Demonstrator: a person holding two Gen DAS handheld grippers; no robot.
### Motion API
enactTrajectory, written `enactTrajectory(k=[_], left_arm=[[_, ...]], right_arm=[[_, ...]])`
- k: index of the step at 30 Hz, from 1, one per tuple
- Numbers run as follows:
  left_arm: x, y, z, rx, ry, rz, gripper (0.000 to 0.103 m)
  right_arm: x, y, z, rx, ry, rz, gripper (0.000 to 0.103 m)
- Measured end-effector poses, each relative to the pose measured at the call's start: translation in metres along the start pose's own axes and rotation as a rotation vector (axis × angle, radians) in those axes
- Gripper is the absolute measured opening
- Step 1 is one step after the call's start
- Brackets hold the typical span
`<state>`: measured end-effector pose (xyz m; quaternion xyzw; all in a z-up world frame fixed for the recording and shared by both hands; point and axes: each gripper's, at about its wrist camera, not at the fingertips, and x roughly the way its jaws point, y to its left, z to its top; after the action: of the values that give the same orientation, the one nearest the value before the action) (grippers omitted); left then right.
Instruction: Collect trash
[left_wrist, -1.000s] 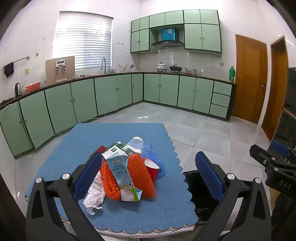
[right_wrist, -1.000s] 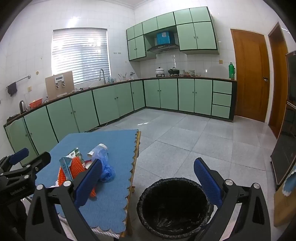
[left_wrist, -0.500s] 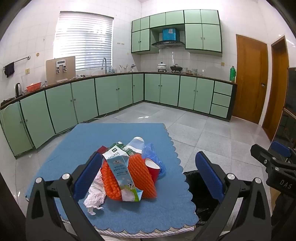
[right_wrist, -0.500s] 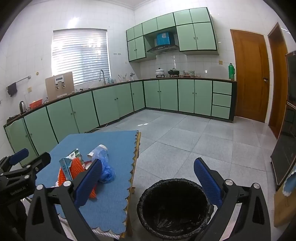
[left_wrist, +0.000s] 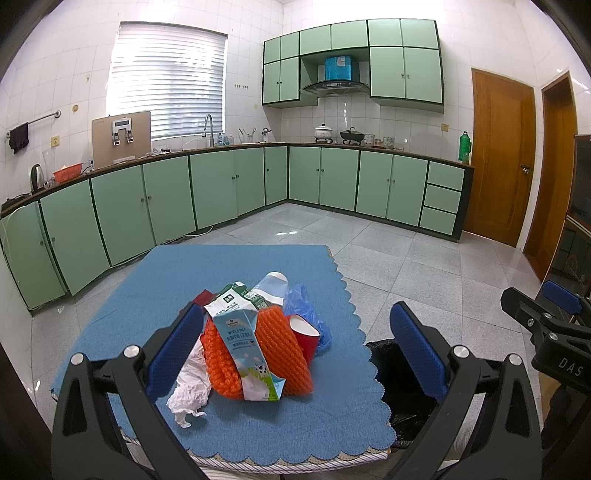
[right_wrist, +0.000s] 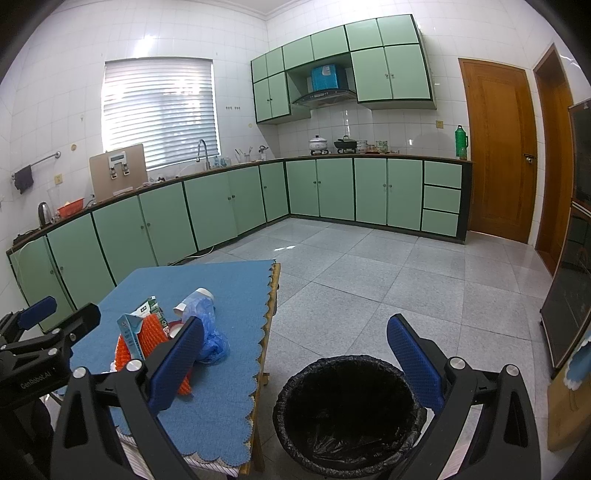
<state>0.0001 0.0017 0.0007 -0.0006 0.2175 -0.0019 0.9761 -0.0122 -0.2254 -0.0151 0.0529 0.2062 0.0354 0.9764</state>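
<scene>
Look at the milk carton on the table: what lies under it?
The milk carton lies on orange foam netting; crumpled white paper sticks out at the left. Whatever the netting covers cannot be seen.

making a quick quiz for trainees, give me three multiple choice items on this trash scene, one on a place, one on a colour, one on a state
1. Where is the bin?
A. on the table
B. on the floor beside the table
C. under the sink

2. What colour is the paper cup?
A. red
B. green
C. yellow

3. How is the left gripper?
A. shut on the milk carton
B. open, holding nothing
C. shut and empty

Answers:
1 B, the black-lined bin stands on the tiles by the table edge.
2 A, its wall is red beside the orange net.
3 B, its blue pads stand wide apart.
</scene>
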Motion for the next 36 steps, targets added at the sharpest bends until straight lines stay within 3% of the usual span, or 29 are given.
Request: enactTrajectory(k=[36], left_arm=[[0.0043, 0.004, -0.0009, -0.002, 0.004, 0.0, 0.098]], right_arm=[[-0.0012, -0.0039, 0.0, 0.005, -0.004, -0.003, 0.097]])
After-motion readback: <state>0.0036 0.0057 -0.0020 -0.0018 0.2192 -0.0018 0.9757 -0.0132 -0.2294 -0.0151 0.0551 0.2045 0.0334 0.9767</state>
